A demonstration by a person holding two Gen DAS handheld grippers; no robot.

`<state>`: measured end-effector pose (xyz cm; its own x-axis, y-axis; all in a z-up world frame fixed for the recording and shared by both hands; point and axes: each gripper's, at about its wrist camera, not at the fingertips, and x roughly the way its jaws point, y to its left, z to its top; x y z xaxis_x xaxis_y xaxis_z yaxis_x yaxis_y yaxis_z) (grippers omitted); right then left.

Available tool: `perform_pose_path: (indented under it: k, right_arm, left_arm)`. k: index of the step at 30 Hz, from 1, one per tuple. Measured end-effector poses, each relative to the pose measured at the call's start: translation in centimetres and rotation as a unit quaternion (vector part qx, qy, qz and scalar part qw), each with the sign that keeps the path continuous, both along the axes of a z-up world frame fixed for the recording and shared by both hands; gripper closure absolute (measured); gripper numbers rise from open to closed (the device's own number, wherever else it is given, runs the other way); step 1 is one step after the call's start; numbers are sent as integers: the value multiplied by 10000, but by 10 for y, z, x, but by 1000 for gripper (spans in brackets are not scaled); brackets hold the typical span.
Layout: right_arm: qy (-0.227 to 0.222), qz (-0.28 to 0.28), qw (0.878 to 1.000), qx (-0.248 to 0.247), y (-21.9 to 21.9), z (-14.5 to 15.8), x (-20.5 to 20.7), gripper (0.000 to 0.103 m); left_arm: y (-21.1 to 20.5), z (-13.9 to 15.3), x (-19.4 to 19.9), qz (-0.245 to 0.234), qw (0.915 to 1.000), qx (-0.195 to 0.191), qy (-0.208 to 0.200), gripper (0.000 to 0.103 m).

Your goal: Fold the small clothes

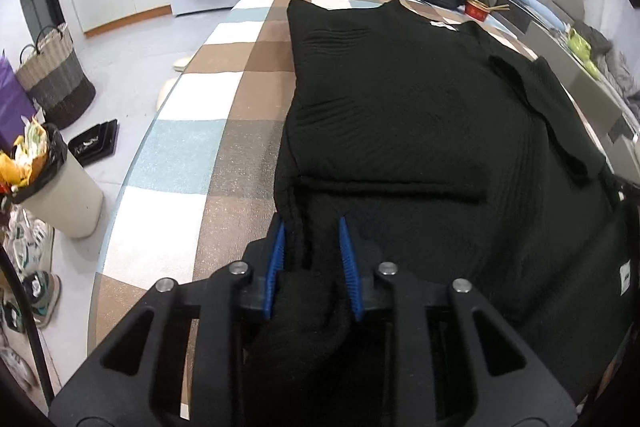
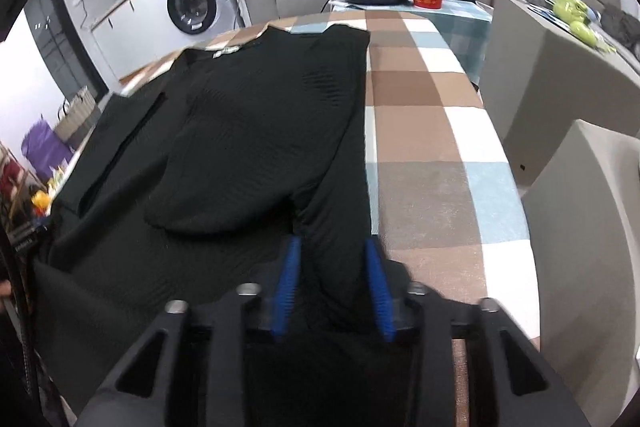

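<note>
Left wrist view: the black sweater [image 1: 400,107] lies flat across the checked surface [image 1: 192,99], sleeves folded in. The left gripper [image 1: 312,259] and right gripper [image 2: 332,287] each clench the hem at the near edge, probably to fold it up evenly.

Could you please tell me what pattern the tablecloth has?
Checked in brown, white and pale blue squares; the right wrist view shows it best.
</note>
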<state>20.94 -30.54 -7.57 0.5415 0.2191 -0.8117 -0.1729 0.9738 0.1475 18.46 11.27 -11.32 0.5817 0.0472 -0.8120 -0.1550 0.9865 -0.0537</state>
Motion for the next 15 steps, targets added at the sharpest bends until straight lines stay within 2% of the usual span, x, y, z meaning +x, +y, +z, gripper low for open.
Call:
perform_pose_path:
  k: [2, 5, 9, 12, 13, 14, 15]
  right_arm:
    - [-50, 76, 9999, -126, 3, -2, -3, 90]
    - [-79, 206, 9993, -299, 6, -2, -10, 92]
    - [-183, 191, 9993, -246, 3, 3, -19, 90]
    - [-271, 124, 9995, -44, -4, 15, -25, 85]
    - [-321, 69, 9995, 17, -7, 20, -28, 79]
    - [-343, 39, 9994, 41, -9, 24, -31, 67]
    - [-365, 14, 9993, 87, -11, 27, -34, 61]
  left_arm:
    - [-2, 0, -2, -37, 10000, 28, -1, 80]
    - [-1, 0, -7, -32, 10000, -31, -7, 80]
    - [4, 3, -13, 75, 9998, -151, -83, 80]
    - [10, 11, -18, 203, 9993, -253, -201, 80]
    - [11, 14, -20, 226, 9991, -266, -237, 78]
    - [12, 17, -22, 249, 9990, -265, -263, 76]
    - [14, 19, -24, 268, 9988, -279, -295, 72]
